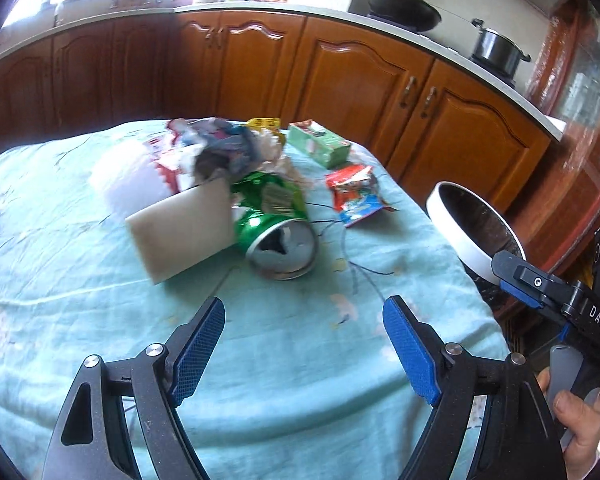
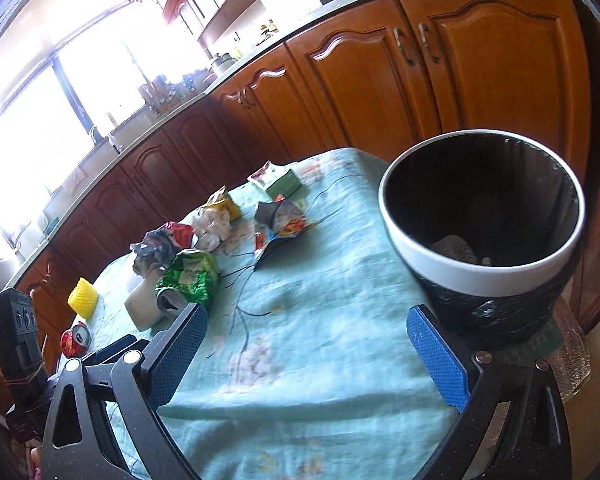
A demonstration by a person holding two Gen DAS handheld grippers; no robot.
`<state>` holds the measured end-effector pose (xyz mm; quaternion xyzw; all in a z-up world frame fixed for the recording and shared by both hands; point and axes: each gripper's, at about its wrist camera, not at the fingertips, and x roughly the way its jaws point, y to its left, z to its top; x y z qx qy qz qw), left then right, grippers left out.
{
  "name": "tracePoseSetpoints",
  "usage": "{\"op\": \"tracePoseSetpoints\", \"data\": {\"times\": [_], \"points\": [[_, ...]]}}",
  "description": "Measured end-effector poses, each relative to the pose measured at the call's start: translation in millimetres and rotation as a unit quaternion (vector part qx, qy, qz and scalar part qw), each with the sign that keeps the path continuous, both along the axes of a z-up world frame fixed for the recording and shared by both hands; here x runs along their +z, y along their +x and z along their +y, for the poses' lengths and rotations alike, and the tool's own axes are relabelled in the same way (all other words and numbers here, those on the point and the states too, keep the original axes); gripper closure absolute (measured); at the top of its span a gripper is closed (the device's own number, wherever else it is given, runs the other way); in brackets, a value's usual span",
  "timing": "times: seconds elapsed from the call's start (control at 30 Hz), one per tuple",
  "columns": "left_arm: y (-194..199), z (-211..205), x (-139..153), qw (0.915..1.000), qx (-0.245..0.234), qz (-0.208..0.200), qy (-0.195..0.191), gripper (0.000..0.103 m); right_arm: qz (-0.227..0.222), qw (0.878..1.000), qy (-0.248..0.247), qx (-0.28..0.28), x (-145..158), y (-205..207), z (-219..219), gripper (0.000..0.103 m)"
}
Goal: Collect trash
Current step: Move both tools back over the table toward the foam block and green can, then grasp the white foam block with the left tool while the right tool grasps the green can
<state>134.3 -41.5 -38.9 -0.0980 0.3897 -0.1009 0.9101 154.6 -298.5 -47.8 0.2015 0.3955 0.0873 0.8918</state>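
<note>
Trash lies in a heap on the light-blue tablecloth [image 1: 100, 300]: a crushed green can [image 1: 280, 240], a pale flat card [image 1: 184, 232], a green wrapper [image 1: 272, 194], a red snack bag [image 1: 354, 192], a green box [image 1: 322, 144] and crumpled paper [image 1: 220, 148]. My left gripper [image 1: 304, 316] hovers open over bare cloth just short of the can, nothing between its blue pads. My right gripper [image 2: 308, 326] is open and empty too. The black bin with a white rim [image 2: 484, 276] stands at the table's right edge, beside the right finger; some trash lies at its bottom.
In the right wrist view a yellow ridged cup [image 2: 83, 298] and a red can [image 2: 76, 340] sit at the table's left end, near the other hand-held gripper [image 2: 20, 356]. Wooden kitchen cabinets [image 1: 340, 80] run behind the table, with pans on the counter.
</note>
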Motion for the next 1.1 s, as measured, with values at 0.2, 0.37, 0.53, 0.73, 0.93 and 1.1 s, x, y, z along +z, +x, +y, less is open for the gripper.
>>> {"op": "tracePoseSetpoints", "data": {"times": [0.2,0.37,0.53,0.73,0.93,1.1], "points": [[-6,34,-1,0.9994,0.033,0.008,-0.008,0.022,0.0,1.0,0.001,0.027,1,6,28,0.002],[-8,59,3,0.9983,0.057,0.007,-0.006,0.022,0.003,0.998,0.02,0.053,-4,17,48,0.003],[3,79,3,0.9975,0.071,0.007,-0.003,0.022,0.013,0.997,0.033,0.074,-11,34,66,0.021],[37,93,-2,0.9982,0.049,0.031,-0.016,0.022,0.042,0.993,0.071,0.088,-26,62,78,0.038],[60,96,-11,0.9987,0.019,0.041,-0.022,0.023,0.076,0.986,0.109,0.1,-46,92,90,0.048],[74,94,-19,0.9983,-0.011,0.05,-0.028,0.038,0.104,0.978,0.137,0.121,-64,108,102,0.051]]}}
